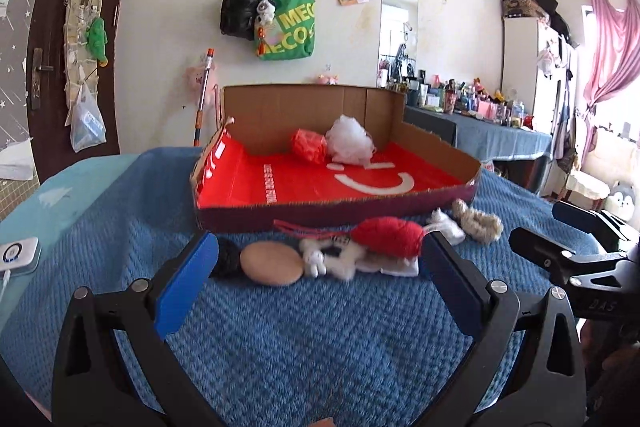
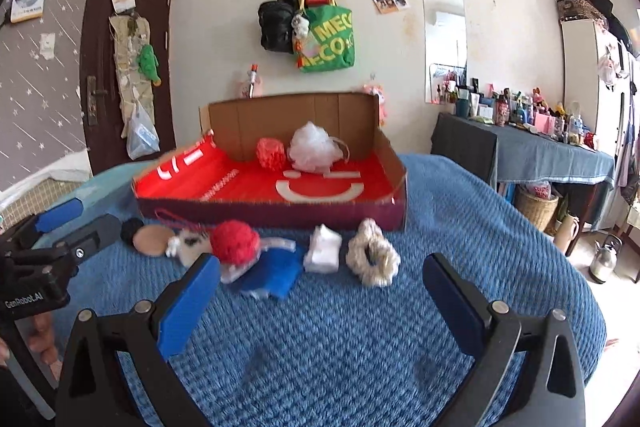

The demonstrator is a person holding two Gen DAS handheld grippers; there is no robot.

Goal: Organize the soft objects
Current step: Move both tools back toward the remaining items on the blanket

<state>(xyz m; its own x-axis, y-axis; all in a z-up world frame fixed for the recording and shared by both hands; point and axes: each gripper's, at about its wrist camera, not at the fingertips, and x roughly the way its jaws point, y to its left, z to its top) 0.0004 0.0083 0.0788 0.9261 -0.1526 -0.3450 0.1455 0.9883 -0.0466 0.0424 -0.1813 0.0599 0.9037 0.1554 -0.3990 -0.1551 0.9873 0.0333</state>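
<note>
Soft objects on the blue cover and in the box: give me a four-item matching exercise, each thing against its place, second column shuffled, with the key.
Things
1. white mesh pouf
2. cream scrunchie
3. tan round pad
4. red knit ball

Places
A. on the cover, next to the black ball at the row's left end
B. inside the cardboard box, at the back wall
C. on the cover, right end of the row
D. on the cover, mid-row, beside the small plush

Pairs: 1-B, 2-C, 3-A, 4-D

Two puffs (image 2: 312, 147) sit in the box (image 2: 272, 215) – other soft items (image 2: 320, 247) line the blanket (image 2: 340, 339) before it.
</note>
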